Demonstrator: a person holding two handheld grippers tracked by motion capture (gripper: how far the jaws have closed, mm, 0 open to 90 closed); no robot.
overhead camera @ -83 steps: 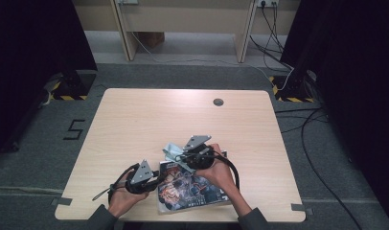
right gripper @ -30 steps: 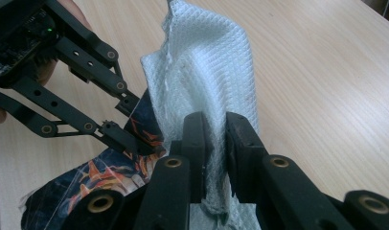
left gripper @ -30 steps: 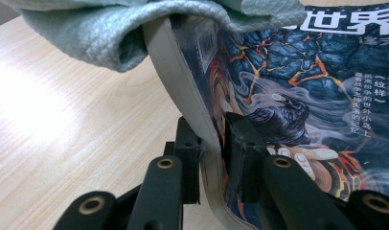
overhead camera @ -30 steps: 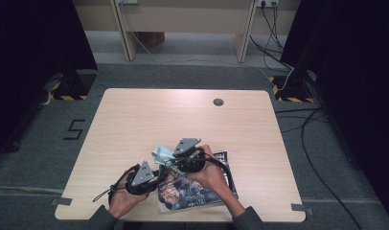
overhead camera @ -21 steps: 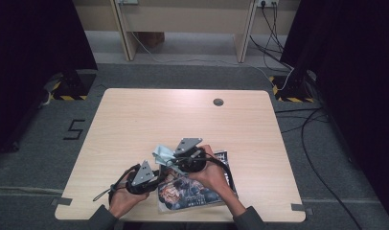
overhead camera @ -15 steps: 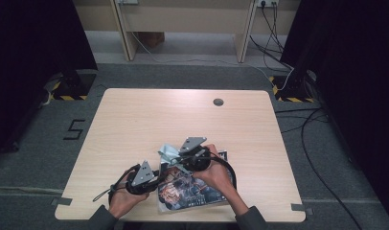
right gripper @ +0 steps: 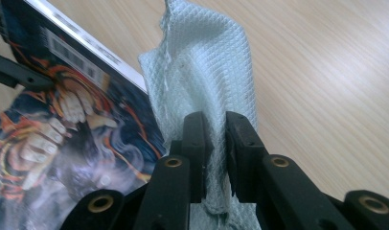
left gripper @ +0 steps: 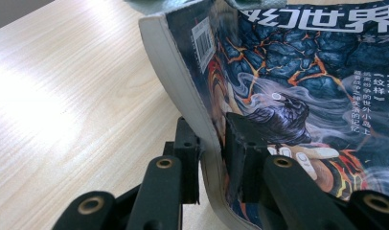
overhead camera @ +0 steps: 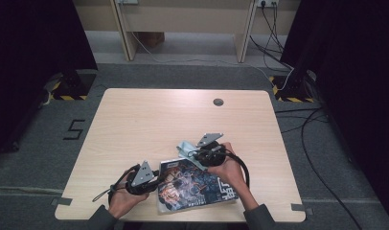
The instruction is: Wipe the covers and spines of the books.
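Pinching the magazine (left gripper: 298, 86) by its spine edge, the left gripper (left gripper: 212, 143) has its jaws clamped on it at the lower middle of the high view's worktop (overhead camera: 135, 124). The right gripper (right gripper: 216, 143) grips a pale cloth (right gripper: 207, 67), soft and light; the magazine looks floppy, best held near its bound edge
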